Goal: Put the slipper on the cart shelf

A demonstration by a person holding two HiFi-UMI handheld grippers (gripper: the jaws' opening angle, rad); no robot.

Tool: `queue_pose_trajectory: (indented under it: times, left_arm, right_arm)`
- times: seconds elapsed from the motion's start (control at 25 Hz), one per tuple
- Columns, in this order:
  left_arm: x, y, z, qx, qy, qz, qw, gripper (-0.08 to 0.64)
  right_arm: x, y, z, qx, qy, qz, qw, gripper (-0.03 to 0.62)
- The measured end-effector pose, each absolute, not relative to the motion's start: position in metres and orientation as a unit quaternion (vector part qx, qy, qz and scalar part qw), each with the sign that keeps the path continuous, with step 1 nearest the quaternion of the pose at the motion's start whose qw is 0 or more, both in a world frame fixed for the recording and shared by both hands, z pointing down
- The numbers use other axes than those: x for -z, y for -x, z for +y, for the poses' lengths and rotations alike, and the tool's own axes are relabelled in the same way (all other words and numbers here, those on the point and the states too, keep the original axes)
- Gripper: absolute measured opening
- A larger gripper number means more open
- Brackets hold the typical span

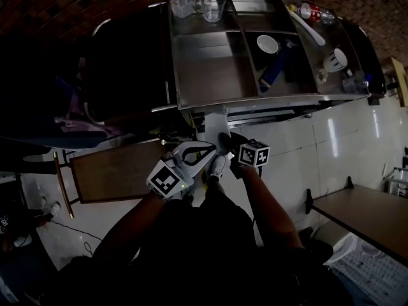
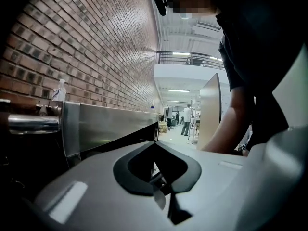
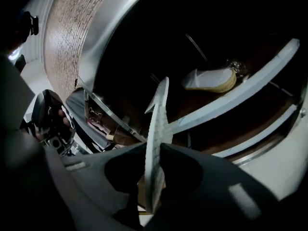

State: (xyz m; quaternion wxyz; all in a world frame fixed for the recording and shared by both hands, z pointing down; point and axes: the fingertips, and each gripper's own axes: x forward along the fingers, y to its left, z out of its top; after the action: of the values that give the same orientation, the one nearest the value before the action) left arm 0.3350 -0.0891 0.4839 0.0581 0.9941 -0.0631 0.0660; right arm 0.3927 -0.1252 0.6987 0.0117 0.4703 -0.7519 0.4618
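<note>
While edge-on, slipper [image 3: 156, 143] betw. R fingers [image 3: 182, 171].

Head view above cart [image 1: 204, 69]; gripper views beside

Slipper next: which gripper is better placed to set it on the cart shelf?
Right. The right gripper is shut on the slipper and faces the open shelf, where a second slipper lies. The left gripper is shut and empty.
</note>
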Motion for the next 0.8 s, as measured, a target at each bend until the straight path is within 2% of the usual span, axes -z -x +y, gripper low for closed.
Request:
queue_pose_trajectory:
  times: [0.8]
  left_arm:
    - [-0.503, -0.339, -0.110, -0.082, -0.987, -0.112, 0.078, 0.006]
  right_arm:
    - [-0.699, -0.415, -0.232, -0.371, -0.506, -0.777, -0.042, 0.067]
